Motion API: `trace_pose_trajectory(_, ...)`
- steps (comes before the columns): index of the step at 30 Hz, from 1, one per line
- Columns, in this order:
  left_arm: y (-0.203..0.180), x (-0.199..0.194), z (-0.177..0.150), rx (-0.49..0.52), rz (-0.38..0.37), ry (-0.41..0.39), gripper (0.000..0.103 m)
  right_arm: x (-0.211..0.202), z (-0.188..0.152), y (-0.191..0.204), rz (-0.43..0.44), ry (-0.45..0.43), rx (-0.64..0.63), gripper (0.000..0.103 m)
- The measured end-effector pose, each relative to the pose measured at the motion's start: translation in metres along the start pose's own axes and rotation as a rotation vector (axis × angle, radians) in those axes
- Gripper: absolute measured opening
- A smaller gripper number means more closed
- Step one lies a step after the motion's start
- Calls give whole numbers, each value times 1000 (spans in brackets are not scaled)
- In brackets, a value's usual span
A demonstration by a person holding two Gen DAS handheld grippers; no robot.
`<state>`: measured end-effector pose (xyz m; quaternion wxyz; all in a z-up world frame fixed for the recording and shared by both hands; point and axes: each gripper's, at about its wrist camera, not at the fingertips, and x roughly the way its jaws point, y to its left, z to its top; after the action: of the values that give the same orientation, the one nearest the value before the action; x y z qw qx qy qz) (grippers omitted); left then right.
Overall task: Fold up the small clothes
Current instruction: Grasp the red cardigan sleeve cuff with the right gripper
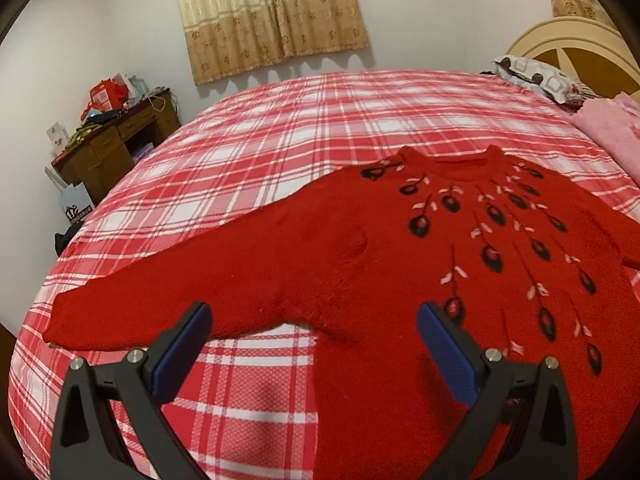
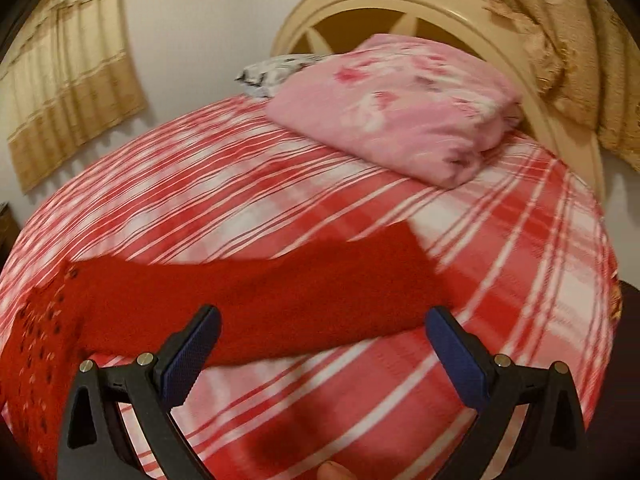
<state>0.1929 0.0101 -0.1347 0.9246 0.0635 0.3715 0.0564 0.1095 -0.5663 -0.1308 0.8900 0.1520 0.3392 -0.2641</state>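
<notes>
The red sweater (image 1: pixel 360 248) lies flat, face up, on the plaid bedspread (image 1: pixel 260 140), collar toward the far edge, both sleeves thrown wide. The left gripper (image 1: pixel 314 330) hovers over the near armpit, its jaws spread wide, nothing between them. The right gripper (image 2: pixel 322 334) hangs above the other sleeve (image 2: pixel 280 292), jaws likewise gaping and empty; this view is blurred. Plenty of bare plaid beyond the collar and past both cuffs. A folded pink blanket (image 2: pixel 400 108) sits at the headboard (image 2: pixel 400 0), well apart from the sleeve's end.
</notes>
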Motion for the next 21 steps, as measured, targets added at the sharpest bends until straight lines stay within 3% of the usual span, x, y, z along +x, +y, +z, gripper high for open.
trace_pose_trajectory(5,3,11,-1,-4,22,25,103,25,20,-34,-40,38,66,100)
trace_pose_trajectory(8,7,16,0,-16,29,37,103,44,26,-43,-50,96,73,85)
trace_pose_trajectory(13,8,19,3,-23,33,37,103,65,26,-44,-56,172,70,75)
trace_pose_trajectory(16,11,20,5,-33,31,36,103,67,25,-37,-54,185,34,51)
trace_pose_trajectory(18,14,20,4,-41,30,38,103,68,24,-33,-57,194,9,41)
trace_pose_trajectory(20,17,21,4,-44,30,37,103,68,26,-31,-39,203,-1,15)
trace_pose_trajectory(21,18,20,4,-43,32,36,103,68,27,-30,-29,207,1,13)
